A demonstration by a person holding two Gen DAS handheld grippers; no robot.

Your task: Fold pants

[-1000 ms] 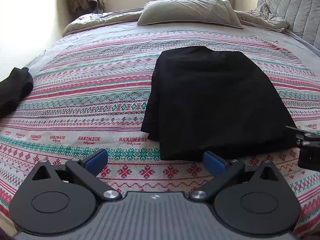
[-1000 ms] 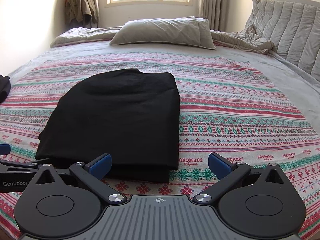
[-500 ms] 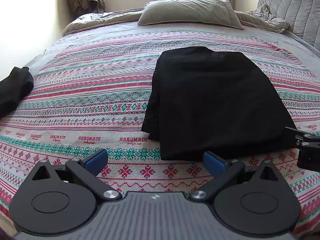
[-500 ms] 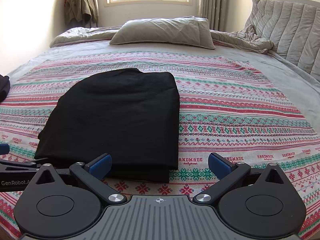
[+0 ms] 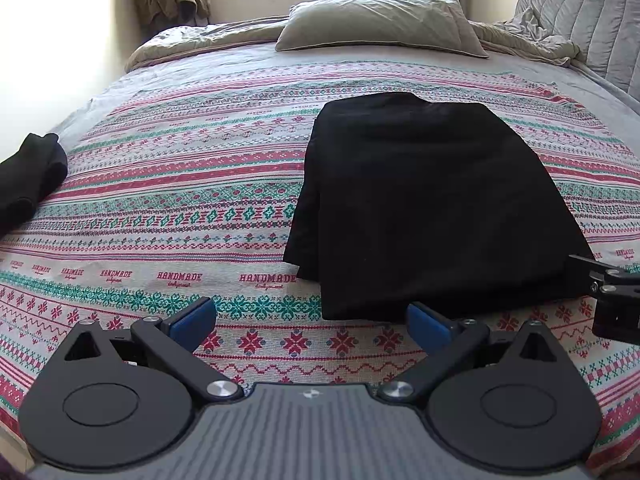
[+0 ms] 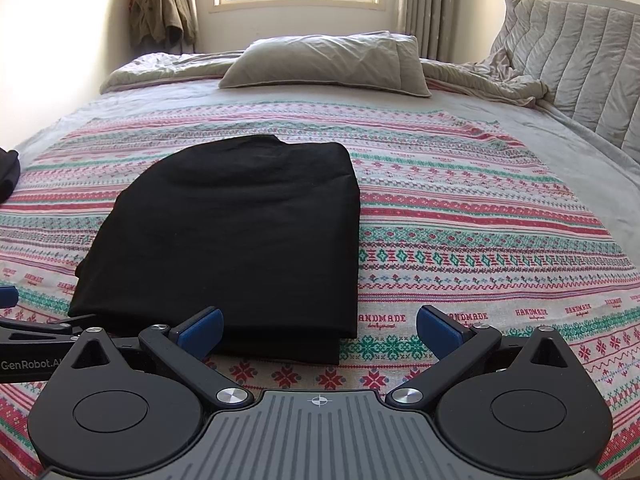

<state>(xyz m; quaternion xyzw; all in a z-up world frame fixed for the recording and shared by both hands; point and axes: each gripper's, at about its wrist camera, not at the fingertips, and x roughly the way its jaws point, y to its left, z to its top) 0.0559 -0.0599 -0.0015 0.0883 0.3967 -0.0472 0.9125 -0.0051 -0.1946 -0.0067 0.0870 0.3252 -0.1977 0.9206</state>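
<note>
Black pants [image 5: 432, 208] lie folded into a flat rectangle on the patterned bedspread [image 5: 180, 200]; they also show in the right wrist view [image 6: 236, 240]. My left gripper [image 5: 312, 320] is open and empty, just short of the pants' near left corner. My right gripper [image 6: 319, 330] is open and empty, at the pants' near right corner. Part of the right gripper shows at the right edge of the left wrist view [image 5: 616, 300], and part of the left gripper at the left edge of the right wrist view [image 6: 32, 344].
Another dark garment [image 5: 28, 176] lies at the bed's left edge. A grey pillow [image 6: 328, 60] and a rumpled duvet [image 6: 492, 80] lie at the far end under the window. A padded headboard [image 6: 580, 60] stands on the right. A jacket [image 6: 160, 8] hangs at the back left.
Both grippers have drawn back very slightly from the pants. The pants lie still and both grippers stay open.
</note>
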